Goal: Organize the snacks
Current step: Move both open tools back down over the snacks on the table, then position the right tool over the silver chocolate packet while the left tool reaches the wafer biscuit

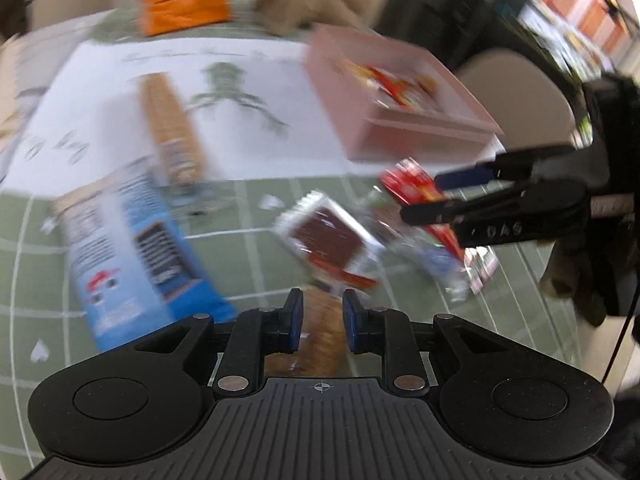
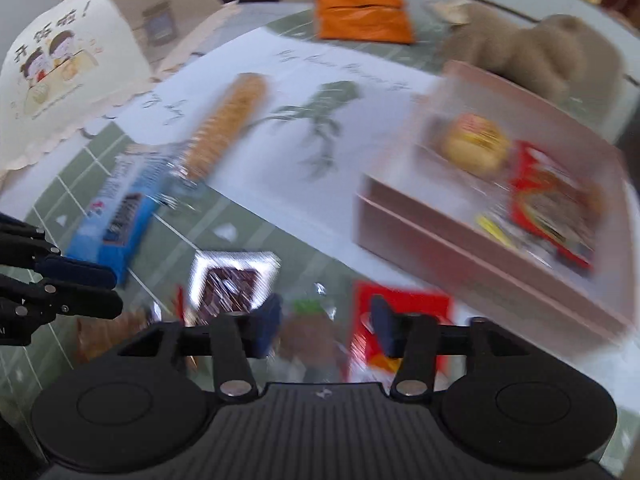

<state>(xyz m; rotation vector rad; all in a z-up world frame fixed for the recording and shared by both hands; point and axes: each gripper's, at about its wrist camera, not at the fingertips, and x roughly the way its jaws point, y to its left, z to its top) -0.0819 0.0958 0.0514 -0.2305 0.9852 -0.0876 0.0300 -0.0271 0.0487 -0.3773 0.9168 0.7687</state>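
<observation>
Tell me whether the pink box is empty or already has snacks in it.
Not empty. The pink box is open-topped and already holds a round yellow snack and a red packet. More snacks lie outside it on the table.

A green gridded tablecloth (image 2: 256, 236) under a white printed sheet (image 2: 280, 152), with bystanders at the far edge.

The sheet, bearing a green plant drawing and handwritten lettering, lies on the cloth near the table's middle. Beyond the sheet's far edge sits an orange pouch (image 2: 362, 16); to the right of the pouch slumps a tan plush toy (image 2: 532, 50). Left of the sheet stands a cream paper bag (image 2: 68, 76) printed with cartoon figures. Beige chair backs (image 1: 516, 96) ring the table.
</observation>
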